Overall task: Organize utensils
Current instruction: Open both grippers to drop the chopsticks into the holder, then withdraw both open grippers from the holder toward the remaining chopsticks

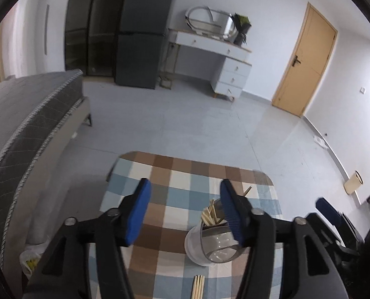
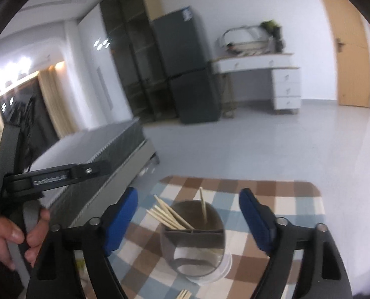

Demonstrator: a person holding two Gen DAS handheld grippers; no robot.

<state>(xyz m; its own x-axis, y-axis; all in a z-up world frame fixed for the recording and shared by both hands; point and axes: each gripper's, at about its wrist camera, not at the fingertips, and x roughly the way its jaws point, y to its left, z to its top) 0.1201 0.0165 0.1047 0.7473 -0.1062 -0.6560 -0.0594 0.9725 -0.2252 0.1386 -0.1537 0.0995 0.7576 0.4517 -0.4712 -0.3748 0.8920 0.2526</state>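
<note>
A clear divided utensil holder (image 1: 211, 243) stands on the checked tablecloth (image 1: 175, 194), with several wooden chopsticks (image 1: 211, 215) standing in its far compartment. More chopsticks (image 1: 198, 287) lie flat on the cloth at the near edge. My left gripper (image 1: 185, 209) is open and empty above the table, its right finger over the holder. My right gripper (image 2: 188, 218) is open and empty, with the holder (image 2: 195, 244) and its chopsticks (image 2: 171, 215) between its fingers. Loose chopsticks (image 2: 184, 294) show at the bottom of the right wrist view.
A grey bed (image 1: 23, 124) lies left of the small table. A dark fridge (image 1: 140, 30), a white desk (image 1: 217, 57) and a wooden door (image 1: 304, 59) stand across the grey floor. The left gripper's handle and the hand (image 2: 13, 234) appear at left in the right wrist view.
</note>
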